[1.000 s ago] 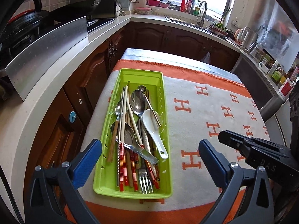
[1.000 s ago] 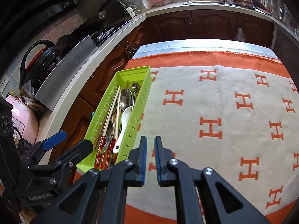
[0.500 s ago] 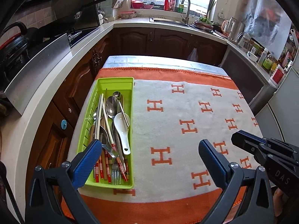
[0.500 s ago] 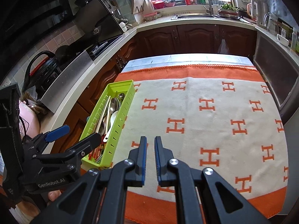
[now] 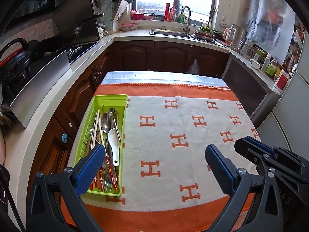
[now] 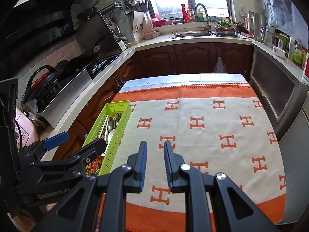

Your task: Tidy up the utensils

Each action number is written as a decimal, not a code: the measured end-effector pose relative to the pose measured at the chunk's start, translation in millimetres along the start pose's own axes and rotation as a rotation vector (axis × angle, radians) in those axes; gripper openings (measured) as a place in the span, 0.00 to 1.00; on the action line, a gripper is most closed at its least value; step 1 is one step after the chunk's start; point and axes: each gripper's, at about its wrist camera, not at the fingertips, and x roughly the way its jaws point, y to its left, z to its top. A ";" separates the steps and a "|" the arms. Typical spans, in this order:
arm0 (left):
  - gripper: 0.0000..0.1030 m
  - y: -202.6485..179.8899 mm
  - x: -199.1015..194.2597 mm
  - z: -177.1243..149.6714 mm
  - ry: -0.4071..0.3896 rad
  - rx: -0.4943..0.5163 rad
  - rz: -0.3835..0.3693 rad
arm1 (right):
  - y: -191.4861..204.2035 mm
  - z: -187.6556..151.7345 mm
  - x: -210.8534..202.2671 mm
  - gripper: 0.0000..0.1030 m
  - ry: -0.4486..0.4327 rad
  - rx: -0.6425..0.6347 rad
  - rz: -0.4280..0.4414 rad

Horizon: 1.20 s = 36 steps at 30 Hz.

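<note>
Both grippers have risen and drawn back from the bench since a second ago, so the whole cloth and more of the kitchen now show in each wrist view, and the green tray looks smaller. Left gripper hangs released, its blue pads far apart with nothing between them, one finger overlapping the near end of the tray in the left wrist view. Right gripper was nearly clenched a second ago; its jaws are opening now, a narrow gap between the pads, nothing held. On the cloth's left edge lies the tray, long side running away from the cameras. Inside it lie the utensils in a loose pile: a white ceramic spoon, metal spoons, a fork and red-banded chopsticks.
</note>
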 end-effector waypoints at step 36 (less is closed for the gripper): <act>0.99 -9.6 1.6 -5.0 0.011 0.009 0.004 | -15.7 -5.6 2.3 0.17 0.015 0.047 0.008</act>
